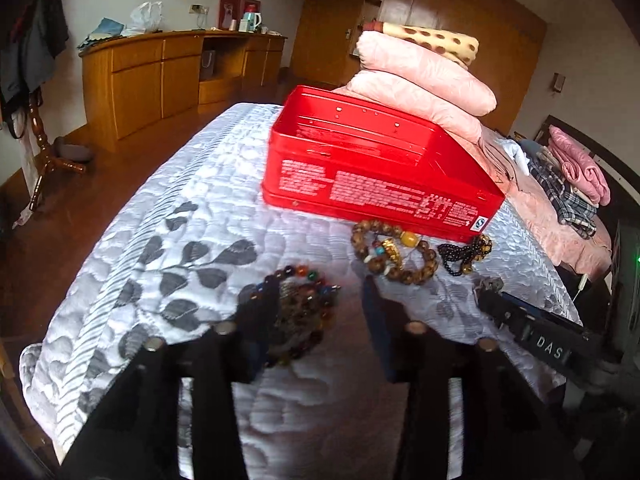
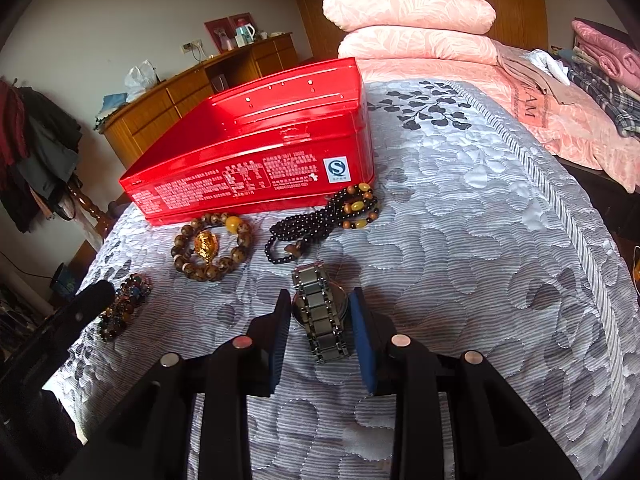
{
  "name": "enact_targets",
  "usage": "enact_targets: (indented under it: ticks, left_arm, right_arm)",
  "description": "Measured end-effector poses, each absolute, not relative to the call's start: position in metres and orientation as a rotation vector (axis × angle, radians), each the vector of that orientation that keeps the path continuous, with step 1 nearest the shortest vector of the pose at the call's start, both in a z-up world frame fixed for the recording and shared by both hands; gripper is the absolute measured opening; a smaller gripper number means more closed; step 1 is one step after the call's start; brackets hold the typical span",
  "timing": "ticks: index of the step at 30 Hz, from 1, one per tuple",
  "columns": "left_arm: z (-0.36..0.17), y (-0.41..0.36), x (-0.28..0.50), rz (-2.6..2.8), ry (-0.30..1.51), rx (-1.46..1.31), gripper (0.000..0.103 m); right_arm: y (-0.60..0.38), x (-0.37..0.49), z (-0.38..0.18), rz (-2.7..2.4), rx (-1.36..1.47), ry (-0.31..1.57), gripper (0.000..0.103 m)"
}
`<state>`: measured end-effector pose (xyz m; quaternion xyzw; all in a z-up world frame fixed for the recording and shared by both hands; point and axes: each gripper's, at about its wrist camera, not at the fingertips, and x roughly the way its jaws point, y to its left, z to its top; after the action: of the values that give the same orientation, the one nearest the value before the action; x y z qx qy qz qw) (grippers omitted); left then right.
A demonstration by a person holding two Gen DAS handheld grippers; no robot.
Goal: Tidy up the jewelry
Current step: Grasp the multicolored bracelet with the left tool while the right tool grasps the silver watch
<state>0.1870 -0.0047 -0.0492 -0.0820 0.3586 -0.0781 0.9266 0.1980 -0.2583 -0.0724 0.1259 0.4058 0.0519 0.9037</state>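
An open red tin box point(image 1: 376, 164) point(image 2: 256, 148) stands on the quilted bed. In front of it lie a brown bead bracelet with a gold charm point(image 1: 394, 250) point(image 2: 212, 246), a black bead string with amber beads point(image 1: 466, 254) point(image 2: 324, 220), a multicoloured bead bracelet point(image 1: 300, 312) point(image 2: 122, 306) and a metal watch point(image 2: 322, 314). My left gripper point(image 1: 316, 300) is open, its fingers either side of the multicoloured bracelet. My right gripper point(image 2: 322, 304) is open, its fingers either side of the watch, and shows in the left wrist view point(image 1: 532, 328).
Pink pillows point(image 1: 424, 76) point(image 2: 408, 24) are stacked behind the box. Folded clothes point(image 1: 572, 184) lie at the right on a pink blanket. A wooden cabinet point(image 1: 160, 76) stands by the far wall. The bed edge drops to a wooden floor at the left.
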Motion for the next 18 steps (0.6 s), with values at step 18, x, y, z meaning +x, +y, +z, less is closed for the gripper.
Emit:
enact_targets:
  ticks: [18]
  left_arm:
    - [-0.067, -0.016, 0.193, -0.096, 0.724, -0.144, 0.006]
  right_arm:
    - [-0.261, 0.197, -0.073, 0.106, 0.273, 0.829, 0.025]
